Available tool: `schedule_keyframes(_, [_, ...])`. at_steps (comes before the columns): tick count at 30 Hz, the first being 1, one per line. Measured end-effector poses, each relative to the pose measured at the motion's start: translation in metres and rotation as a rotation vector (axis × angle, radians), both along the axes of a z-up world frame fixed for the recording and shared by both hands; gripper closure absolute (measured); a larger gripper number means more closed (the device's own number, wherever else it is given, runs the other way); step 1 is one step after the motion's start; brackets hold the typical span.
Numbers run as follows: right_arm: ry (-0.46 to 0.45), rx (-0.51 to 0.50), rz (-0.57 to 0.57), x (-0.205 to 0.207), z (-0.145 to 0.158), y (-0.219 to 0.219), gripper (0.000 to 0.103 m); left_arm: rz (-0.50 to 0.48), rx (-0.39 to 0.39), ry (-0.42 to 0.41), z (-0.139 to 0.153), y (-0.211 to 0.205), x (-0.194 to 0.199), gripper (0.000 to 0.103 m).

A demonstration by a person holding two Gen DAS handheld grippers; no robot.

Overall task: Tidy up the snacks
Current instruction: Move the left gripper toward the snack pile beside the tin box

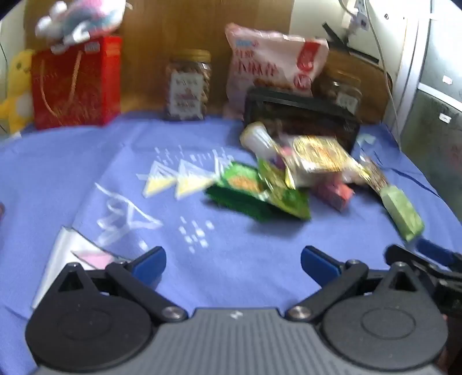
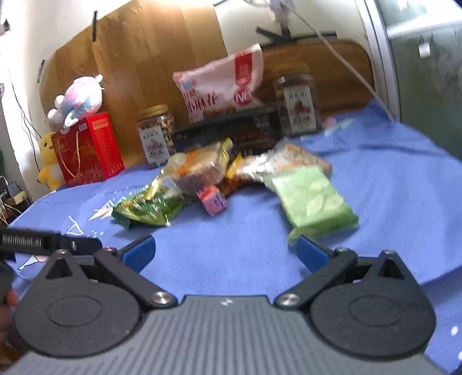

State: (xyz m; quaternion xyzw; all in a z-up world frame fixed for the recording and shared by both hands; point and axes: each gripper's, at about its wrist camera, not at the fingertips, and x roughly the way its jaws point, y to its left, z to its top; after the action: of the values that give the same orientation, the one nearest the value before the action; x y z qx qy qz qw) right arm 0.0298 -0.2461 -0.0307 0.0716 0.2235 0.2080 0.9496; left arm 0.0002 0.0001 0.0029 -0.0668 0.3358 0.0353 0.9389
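A heap of snack packets lies on the blue cloth (image 1: 86, 173) in front of a black box (image 1: 303, 115). In it are a dark green packet (image 1: 254, 190), a yellow-and-white packet (image 1: 314, 161), a small pink box (image 1: 335, 193) and a pale green packet (image 1: 402, 212). My left gripper (image 1: 233, 259) hangs open over bare cloth, well short of the heap. My right gripper (image 2: 225, 251) is open too, and its right finger (image 2: 310, 252) sits just below the pale green packet (image 2: 314, 199). The dark green packet (image 2: 150, 209) and pink box (image 2: 213, 200) lie farther ahead.
Along the wooden backboard stand a red gift bag (image 1: 76, 83) with a plush toy (image 1: 80, 20) on top, two nut jars (image 1: 187, 86) (image 2: 299, 101) and a large pink bag (image 1: 274, 60). A clear plastic sheet (image 1: 66, 259) lies near the left. A cable (image 2: 346, 66) hangs at the right.
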Motion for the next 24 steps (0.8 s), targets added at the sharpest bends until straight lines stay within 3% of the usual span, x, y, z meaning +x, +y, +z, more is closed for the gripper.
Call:
schedule_keyframes(3, [-0.054, -0.024, 0.008, -0.005, 0.005, 0.005, 0.0, 0.009, 0.045, -0.008, 0.004, 0.001, 0.003, 0.0])
schedule_keyframes(8, [-0.091, -0.06, 0.049, -0.003, 0.009, 0.019, 0.0, 0.038, 0.062, 0.033, -0.001, 0.015, 0.01, 0.0])
schedule_keyframes(11, [-0.11, -0.08, 0.077, -0.004, 0.01, 0.029, 0.0, 0.072, 0.11, 0.078, -0.001, 0.022, 0.015, 0.0])
schedule_keyframes(18, [-0.127, -0.086, 0.159, 0.002, 0.016, 0.049, 0.0, 0.124, 0.118, 0.11, 0.0, 0.033, 0.024, 0.0])
schedule_keyframes(24, [-0.197, -0.128, 0.205, 0.003, 0.02, 0.062, 0.0, 0.142, 0.152, 0.108, 0.0, 0.034, 0.029, 0.0])
